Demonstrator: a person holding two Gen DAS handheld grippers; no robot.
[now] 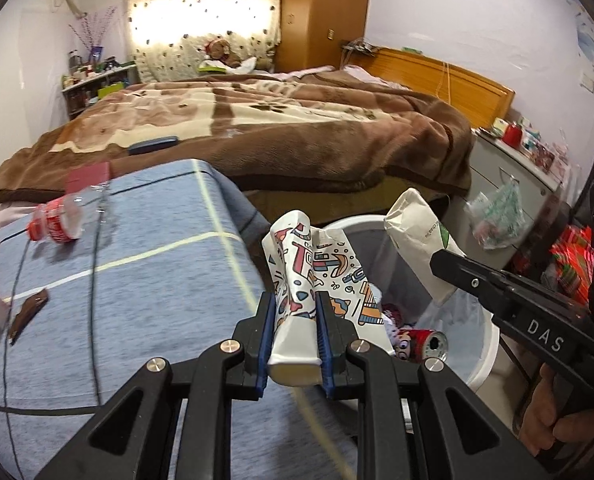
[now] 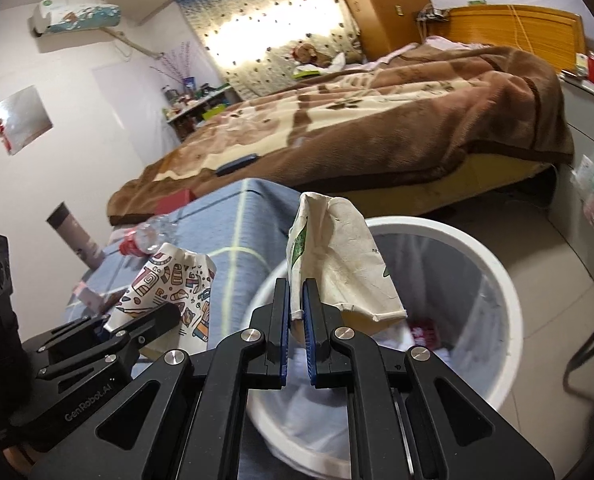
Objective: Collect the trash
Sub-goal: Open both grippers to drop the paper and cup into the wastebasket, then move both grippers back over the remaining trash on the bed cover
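Through the left wrist camera I see my left hand-held gripper (image 1: 296, 340) clamped on a crumpled white paper cup printed with colourful doodles (image 1: 315, 280), held upright just over the near rim of the round white plastic trash bin (image 1: 485, 356). Inside the bin lies a red drink can (image 1: 431, 345). My right hand-held gripper (image 1: 443, 264) reaches in from the right, pinching a creased cream paper bag with a green mark (image 1: 419, 240) above the bin. On the grey-blue cloth-covered surface (image 1: 137, 280) lie a clear plastic bottle with a red label (image 1: 59, 220) and a brown wrapper (image 1: 27, 314).

Through the right wrist camera, the right hand-held gripper (image 2: 296, 320) is closed on the cream bag's (image 2: 337, 256) lower edge, over the bin's (image 2: 497, 280) opening. The left hand-held gripper (image 2: 145, 322) holds the doodle cup (image 2: 173, 280) beside the bin. Behind stands a bed with a brown blanket (image 2: 377, 120).
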